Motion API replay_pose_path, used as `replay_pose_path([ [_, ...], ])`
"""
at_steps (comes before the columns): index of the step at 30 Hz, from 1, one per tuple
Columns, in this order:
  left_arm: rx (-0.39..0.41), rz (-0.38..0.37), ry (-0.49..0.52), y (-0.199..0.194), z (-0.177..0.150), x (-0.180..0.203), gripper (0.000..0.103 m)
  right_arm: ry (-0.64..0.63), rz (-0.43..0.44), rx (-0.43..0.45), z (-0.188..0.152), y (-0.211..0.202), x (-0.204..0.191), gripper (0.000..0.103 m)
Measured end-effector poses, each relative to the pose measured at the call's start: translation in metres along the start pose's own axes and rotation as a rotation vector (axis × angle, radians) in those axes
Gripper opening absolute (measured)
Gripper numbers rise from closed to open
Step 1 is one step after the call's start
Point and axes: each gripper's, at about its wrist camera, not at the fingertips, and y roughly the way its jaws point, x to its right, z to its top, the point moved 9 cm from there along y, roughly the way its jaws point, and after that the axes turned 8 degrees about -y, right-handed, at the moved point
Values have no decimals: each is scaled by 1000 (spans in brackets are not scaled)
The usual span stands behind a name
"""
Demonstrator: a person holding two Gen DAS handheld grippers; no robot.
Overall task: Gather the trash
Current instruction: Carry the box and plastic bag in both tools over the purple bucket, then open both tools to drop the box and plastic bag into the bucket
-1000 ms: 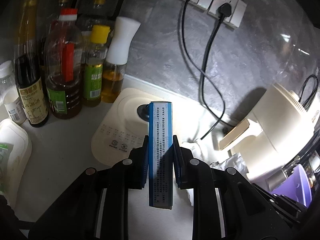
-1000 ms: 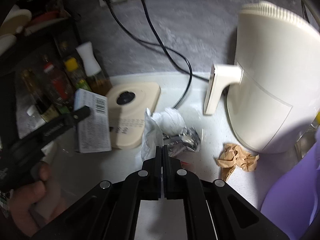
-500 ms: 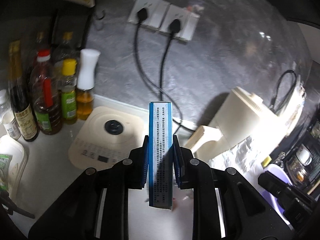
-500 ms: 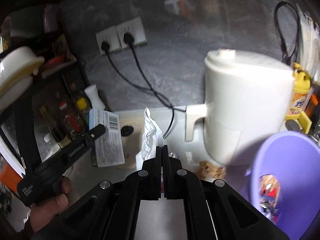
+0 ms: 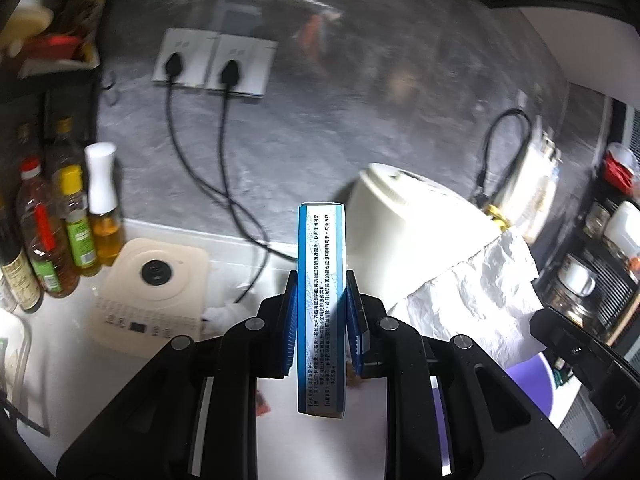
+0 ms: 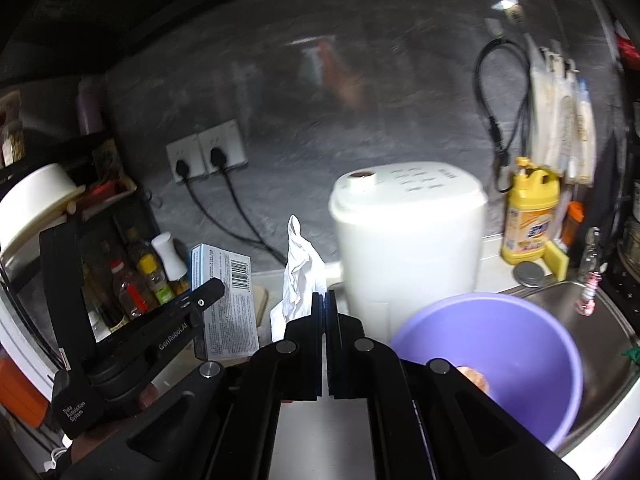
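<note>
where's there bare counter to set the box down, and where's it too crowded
Bare counter shows in front of the cream base, between it and the left gripper holding the box. Crowded: the bottles along the wall left of the base, and the right side, where the white appliance, purple bowl and sink sit close together.

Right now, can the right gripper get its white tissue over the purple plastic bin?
Probably yes. The right gripper, shut on the crumpled white tissue, has the purple plastic bin just to its right, mouth open, with nothing visible between them.
</note>
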Motion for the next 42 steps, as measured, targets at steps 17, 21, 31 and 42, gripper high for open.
replay_pose_path([
  [17,-43,-117,120,8,-26,96,21,118,-189,65,-17,-47,96,6],
  [21,-56,-136,150,12,-34,115,21,178,-204,12,-37,-40,119,51],
  [31,-144,-203,182,27,-66,153,22,218,-242,6,-68,-58,148,67],
  [42,-116,-131,136,26,-48,116,71,228,-246,-2,-77,-62,152,77],
])
